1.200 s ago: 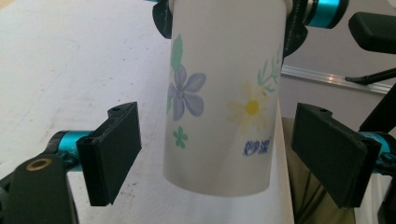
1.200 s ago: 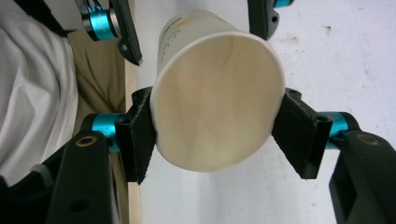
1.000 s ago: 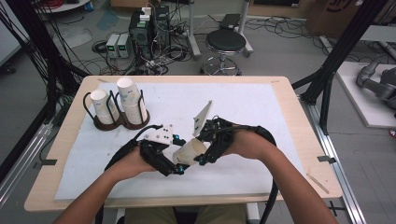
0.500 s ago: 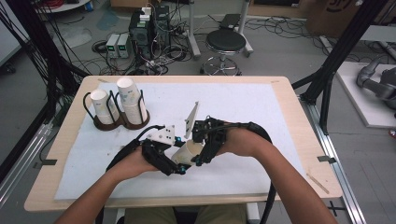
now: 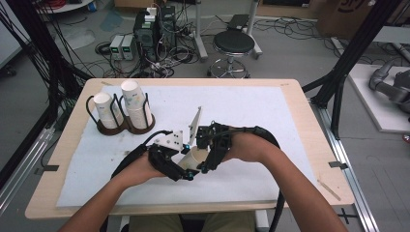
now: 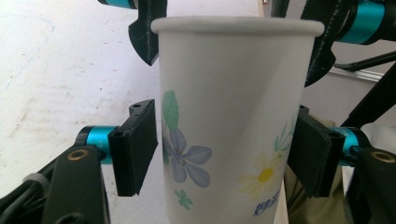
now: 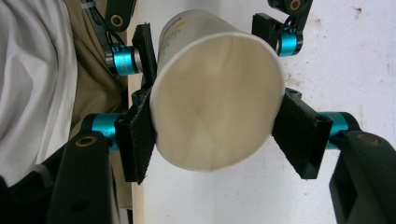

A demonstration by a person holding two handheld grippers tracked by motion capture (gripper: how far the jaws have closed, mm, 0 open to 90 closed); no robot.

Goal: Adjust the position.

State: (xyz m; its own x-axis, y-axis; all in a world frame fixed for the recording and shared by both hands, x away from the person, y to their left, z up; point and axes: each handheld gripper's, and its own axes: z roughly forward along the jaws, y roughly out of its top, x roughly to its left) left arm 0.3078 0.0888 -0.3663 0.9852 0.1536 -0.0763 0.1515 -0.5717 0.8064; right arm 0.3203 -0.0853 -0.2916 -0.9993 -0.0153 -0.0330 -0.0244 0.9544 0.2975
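1. Over the white mat point(image 5: 290, 125) on a wooden table point(image 5: 309, 159), a person holds a paper cup point(image 5: 193, 158) between two hand-held grippers near the table's front edge.

2. The right gripper point(image 5: 209, 153) is clamped across the cup just below its rim, its pads point(image 7: 136, 135) pressing both sides of the open mouth, as the right gripper view shows.

3. The left gripper point(image 5: 180, 166) has just been closing its jaws around the flowered wall of the same cup point(image 6: 233, 126). In the left gripper view, one pad point(image 6: 135, 147) sits just short of the paper and the other point(image 6: 312, 156) appears to meet it, so it brackets the cup rather than firmly pinching it.

4. Two more cup stacks point(image 5: 130, 104) stand in a dark holder point(image 5: 123, 128) at the far left of the mat, well apart from the work.

5. By its looks the cup is light, thin and easily dented. The rolled rim is its stiffest part and the safer place to grip; a hard squeeze at mid-wall would likely buckle it, and the smooth printed paper could slip under a weak hold.
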